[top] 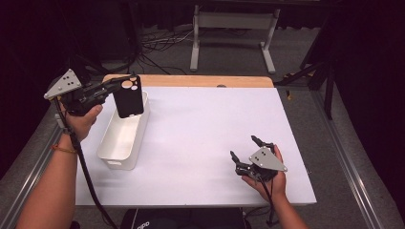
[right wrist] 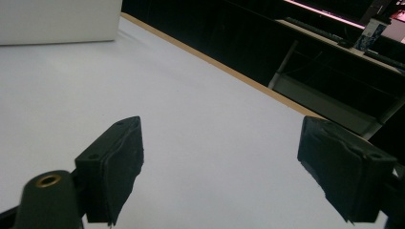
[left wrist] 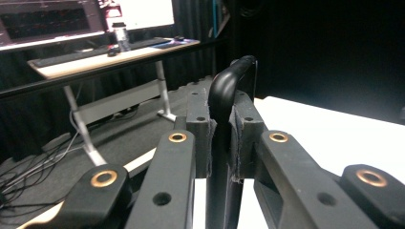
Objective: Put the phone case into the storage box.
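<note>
Your white table (top: 205, 138) is the brightest thing in the high view, evenly lit from above, while the floor and curtains around it fall off into near black. The white bin (top: 123, 136) casts only a faint shadow on the table, so the light is diffuse. That view looks soft and low in detail. In the left gripper view, the near black phone case (left wrist: 224, 143) is slightly blurred, and lit monitors glare at the top. In the right gripper view, the pads (right wrist: 117, 167) are out of focus and dark against the pale table.
</note>
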`<state>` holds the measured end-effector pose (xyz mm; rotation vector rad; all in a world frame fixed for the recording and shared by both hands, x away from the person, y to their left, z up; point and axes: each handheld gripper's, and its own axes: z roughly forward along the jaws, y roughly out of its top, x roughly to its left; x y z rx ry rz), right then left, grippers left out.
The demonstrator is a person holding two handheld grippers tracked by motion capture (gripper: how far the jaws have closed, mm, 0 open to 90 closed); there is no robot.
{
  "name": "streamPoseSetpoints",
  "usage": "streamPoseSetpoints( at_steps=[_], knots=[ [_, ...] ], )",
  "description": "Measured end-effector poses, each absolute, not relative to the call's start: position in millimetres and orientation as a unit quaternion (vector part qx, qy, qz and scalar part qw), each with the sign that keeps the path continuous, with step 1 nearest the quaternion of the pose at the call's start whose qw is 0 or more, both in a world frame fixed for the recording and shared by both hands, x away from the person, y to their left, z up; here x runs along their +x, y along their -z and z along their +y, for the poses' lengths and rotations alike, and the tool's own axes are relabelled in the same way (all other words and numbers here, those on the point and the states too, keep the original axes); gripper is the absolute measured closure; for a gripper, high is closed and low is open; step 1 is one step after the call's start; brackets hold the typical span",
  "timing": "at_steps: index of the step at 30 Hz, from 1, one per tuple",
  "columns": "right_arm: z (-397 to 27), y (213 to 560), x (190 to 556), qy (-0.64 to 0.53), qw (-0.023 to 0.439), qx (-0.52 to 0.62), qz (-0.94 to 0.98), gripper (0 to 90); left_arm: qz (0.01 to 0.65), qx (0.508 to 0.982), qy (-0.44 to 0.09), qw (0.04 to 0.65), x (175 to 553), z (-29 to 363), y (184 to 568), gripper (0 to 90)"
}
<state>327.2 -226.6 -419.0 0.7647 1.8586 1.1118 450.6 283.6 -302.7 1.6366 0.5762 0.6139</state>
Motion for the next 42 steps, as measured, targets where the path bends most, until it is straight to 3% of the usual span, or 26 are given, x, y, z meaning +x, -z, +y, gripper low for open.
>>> streamPoseSetpoints(
  at_steps=[17, 42],
  knots=[
    [-226.9, 419.4, 328.7, -0.436, 0.409, 0.309, 0.740, 16.7, 0.309, 0.702, -0.258, 0.588, 505.3, 293.4, 337.1, 81.4],
    [-225.1, 422.6, 315.7, -0.425, 0.408, 0.312, 0.745, 16.6, 0.286, 0.727, -0.245, 0.574, 537.7, 288.2, 382.5, 81.3]
  ],
)
